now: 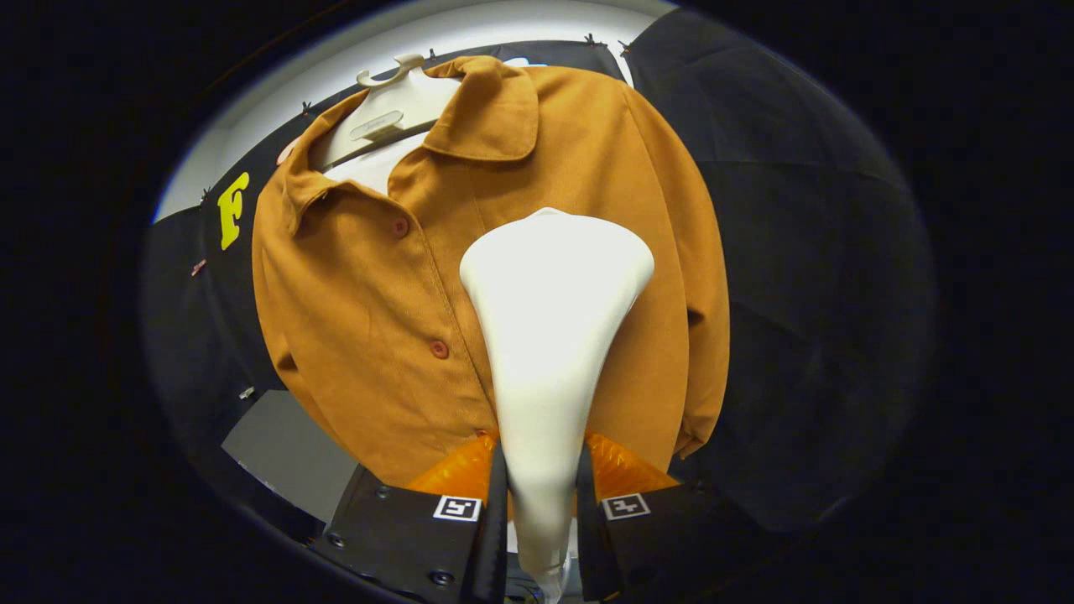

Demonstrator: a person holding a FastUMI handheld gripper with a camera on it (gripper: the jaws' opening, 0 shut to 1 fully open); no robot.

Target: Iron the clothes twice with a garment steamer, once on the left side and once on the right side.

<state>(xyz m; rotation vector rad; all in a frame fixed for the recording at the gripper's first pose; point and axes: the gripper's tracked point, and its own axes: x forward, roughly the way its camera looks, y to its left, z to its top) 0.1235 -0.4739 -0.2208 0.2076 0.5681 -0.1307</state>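
Steamer head against the hanging shirt, handle clamped in the jaws.

An orange-brown shirt [361, 310] hangs on a pale hanger [390, 105] before the booth's black cloth wall [805, 277], collar folded open and 2 buttons [439, 349] showing down its placket. The white garment steamer [550, 335] rises from between the fingers — its wide head lies over the shirt's front, just beside the placket on the panel away from the buttons. The gripper [541, 503] has its jaws closed on the steamer's narrow handle, both fingers pressing its sides. A grey panel [285, 453] sits below the shirt's hem.
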